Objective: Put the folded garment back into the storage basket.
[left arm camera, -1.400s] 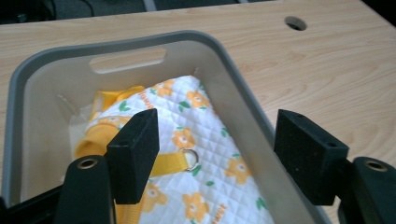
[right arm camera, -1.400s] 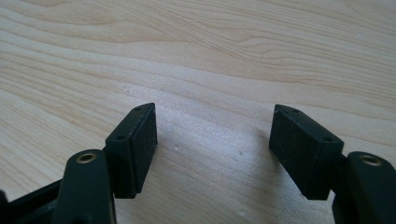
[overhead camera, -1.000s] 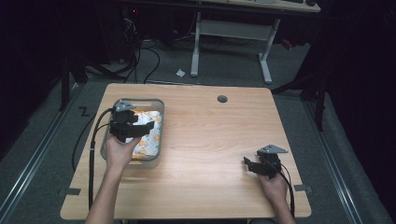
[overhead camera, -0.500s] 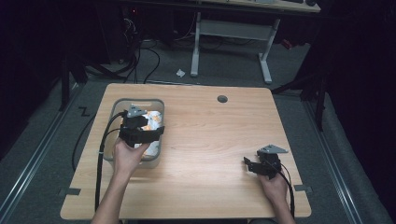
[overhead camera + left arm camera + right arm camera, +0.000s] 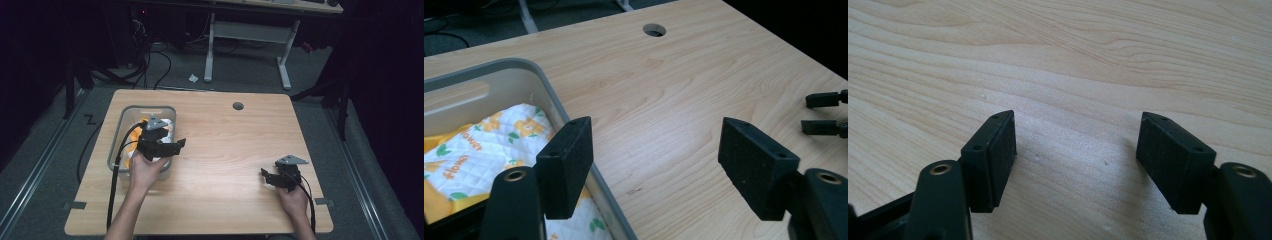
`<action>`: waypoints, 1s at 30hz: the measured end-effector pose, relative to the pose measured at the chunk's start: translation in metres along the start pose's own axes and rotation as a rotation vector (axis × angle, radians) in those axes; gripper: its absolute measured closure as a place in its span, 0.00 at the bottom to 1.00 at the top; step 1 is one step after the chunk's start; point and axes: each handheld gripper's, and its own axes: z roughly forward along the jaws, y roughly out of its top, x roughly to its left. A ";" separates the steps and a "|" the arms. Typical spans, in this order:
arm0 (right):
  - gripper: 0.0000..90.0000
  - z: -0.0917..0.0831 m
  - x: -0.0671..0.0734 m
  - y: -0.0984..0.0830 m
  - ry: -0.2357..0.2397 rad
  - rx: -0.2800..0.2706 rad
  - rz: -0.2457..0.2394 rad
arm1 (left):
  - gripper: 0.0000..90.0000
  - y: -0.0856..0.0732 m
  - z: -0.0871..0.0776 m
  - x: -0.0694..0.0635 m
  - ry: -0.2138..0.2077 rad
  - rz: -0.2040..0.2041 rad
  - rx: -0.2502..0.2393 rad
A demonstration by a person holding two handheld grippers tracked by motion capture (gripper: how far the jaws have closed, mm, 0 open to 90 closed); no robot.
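My left gripper (image 5: 175, 146) sits over the right-hand rim of the grey plastic bin (image 5: 119, 134), its jaws spread wide with nothing between them. In the left gripper view one blocky black pad (image 5: 566, 165) hangs just over the bin's rounded wall (image 5: 549, 100) and the other pad (image 5: 756, 167) over bare wood. The pads look matte and faintly grainy, rectangular with slanted tips. Inside the bin lies a quilted cloth (image 5: 479, 155), white with orange flowers, green leaves and a yellow-orange border (soft, stitched in a diamond pattern); I touch neither it nor the bin. The bin is a smooth, round-cornered tub with a slot handle, standing at the left side of the light wood-grain table (image 5: 225, 150), which has a round cable hole (image 5: 238, 106) near its far edge. My right gripper (image 5: 266, 176) rests low near the table's front right corner, well apart from the bin, its jaws likewise spread over empty wood (image 5: 1073, 75).
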 end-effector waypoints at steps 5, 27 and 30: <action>0.36 0.000 0.000 0.000 0.000 0.000 0.000 | 0.35 -0.001 0.000 -0.009 -0.015 0.013 -0.013; 0.36 0.000 0.000 0.000 0.000 0.000 0.000 | 0.35 -0.007 0.012 -0.030 -0.081 0.013 -0.017; 0.36 0.000 0.000 0.000 0.000 0.000 -0.001 | 0.35 -0.009 0.014 -0.033 -0.093 0.012 -0.017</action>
